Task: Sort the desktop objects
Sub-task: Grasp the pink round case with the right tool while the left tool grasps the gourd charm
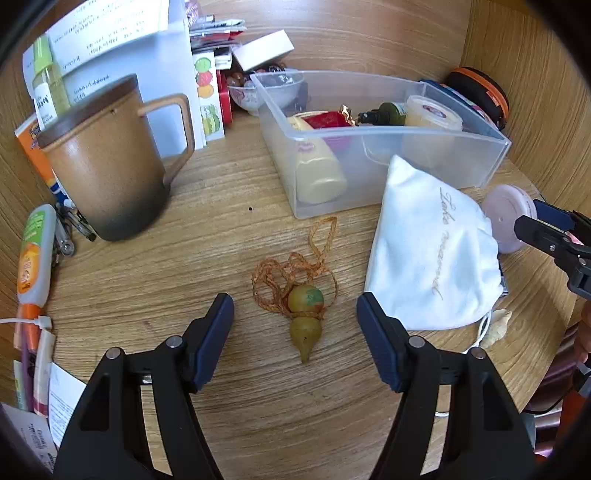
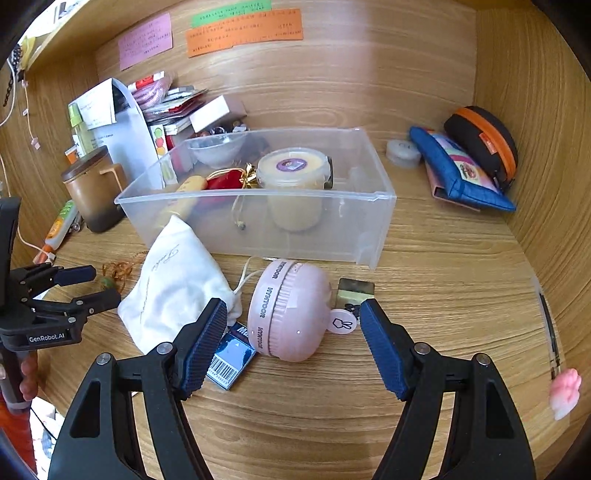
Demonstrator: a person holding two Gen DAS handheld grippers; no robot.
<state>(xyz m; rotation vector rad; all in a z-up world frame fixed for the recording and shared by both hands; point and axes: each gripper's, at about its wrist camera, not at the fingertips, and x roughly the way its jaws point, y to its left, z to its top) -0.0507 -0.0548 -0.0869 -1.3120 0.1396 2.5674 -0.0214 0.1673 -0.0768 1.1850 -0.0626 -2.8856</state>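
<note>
Gourd pendant [image 1: 304,319] lies lengthwise, tip pointing near, between the left gripper [image 1: 295,332] pads, untouched. Right gripper [image 2: 293,341] gapes around the pink "HYNTOOR" case [image 2: 288,317].

A wooden desk [image 2: 424,258] sits in an alcove of matching wood-grain panels: a back wall [image 2: 351,92] and a right side wall [image 2: 535,110]. Pink, green and orange notes [image 2: 243,31] are stuck on the back wall. The light is bright and even.

Home study nook: wooden desk [image 2: 424,258], sticky notes [image 2: 243,33] on wall, mug [image 1: 107,166], papers [image 1: 122,48].
</note>
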